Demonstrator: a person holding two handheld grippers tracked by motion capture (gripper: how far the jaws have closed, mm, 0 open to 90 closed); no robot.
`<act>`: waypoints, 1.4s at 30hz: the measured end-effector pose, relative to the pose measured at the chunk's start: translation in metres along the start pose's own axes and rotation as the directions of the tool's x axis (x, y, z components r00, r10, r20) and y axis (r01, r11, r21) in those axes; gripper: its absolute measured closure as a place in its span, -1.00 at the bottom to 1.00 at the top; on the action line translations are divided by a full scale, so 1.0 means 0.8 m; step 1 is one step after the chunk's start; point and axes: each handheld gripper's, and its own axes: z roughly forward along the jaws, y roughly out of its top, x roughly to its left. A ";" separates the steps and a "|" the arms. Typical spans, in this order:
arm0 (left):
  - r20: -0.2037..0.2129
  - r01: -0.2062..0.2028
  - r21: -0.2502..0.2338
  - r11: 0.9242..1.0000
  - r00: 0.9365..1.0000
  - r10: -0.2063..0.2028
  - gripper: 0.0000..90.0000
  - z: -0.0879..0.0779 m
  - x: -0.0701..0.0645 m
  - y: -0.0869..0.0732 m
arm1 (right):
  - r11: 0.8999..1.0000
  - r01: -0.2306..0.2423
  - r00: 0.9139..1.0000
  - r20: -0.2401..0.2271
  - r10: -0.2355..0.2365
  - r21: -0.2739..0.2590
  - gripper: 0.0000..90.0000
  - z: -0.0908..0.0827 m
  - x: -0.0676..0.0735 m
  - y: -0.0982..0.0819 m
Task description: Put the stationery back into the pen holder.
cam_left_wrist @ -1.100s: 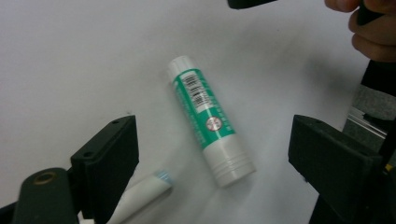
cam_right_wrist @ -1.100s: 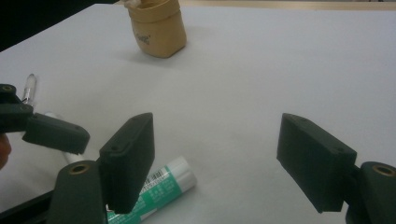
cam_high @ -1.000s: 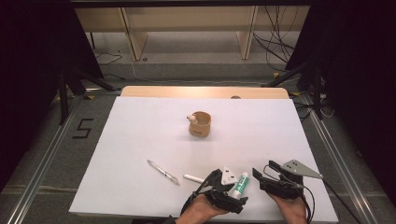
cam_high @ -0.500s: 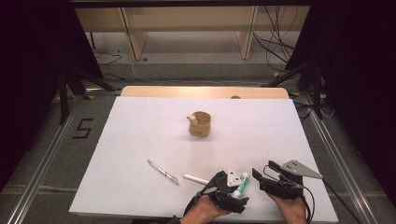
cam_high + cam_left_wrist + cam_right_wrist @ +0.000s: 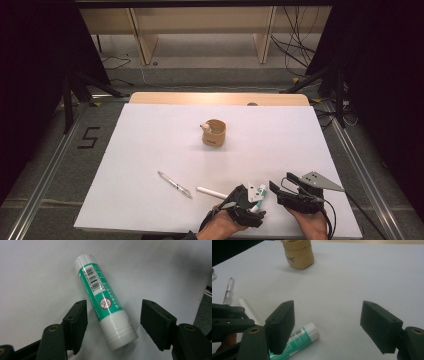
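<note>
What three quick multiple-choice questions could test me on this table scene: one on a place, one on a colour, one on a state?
1. Where does the glue stick lie?
A. between the left gripper's jaws
B. inside the cup
C. on the floor

2. What colour is the glue stick's label?
A. red
B. green
C. blue

3. How do the right gripper's jaws stand?
A. clamped on a pen
B. clamped on the cup
C. open, holding nothing

Answers: 1 A, the jaws flank it, not yet touching. 2 B, green with white ends. 3 C, bare table shows between them.
</note>
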 end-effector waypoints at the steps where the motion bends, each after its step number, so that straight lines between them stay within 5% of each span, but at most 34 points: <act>1: -0.001 -0.002 0.004 1.000 1.000 0.002 -0.13 0.001 0.000 0.000 | 1.000 0.001 1.000 0.000 -0.001 0.000 -0.37 0.000 0.000 0.000; 18: -0.045 -0.035 -0.005 0.999 0.998 0.035 0.06 0.000 -0.002 -0.004 | 1.000 0.010 1.000 -0.003 -0.010 0.006 -0.36 0.000 0.001 0.000; 33: -0.055 -0.026 -0.012 1.000 0.998 0.026 0.39 -0.002 0.000 -0.005 | 1.000 0.014 1.000 -0.002 -0.014 0.006 -0.35 0.001 0.001 -0.001; 42: -0.042 -0.023 -0.014 1.000 0.999 0.023 0.43 -0.002 0.003 -0.005 | 1.000 0.010 1.000 0.001 -0.010 0.001 -0.35 0.000 0.001 0.000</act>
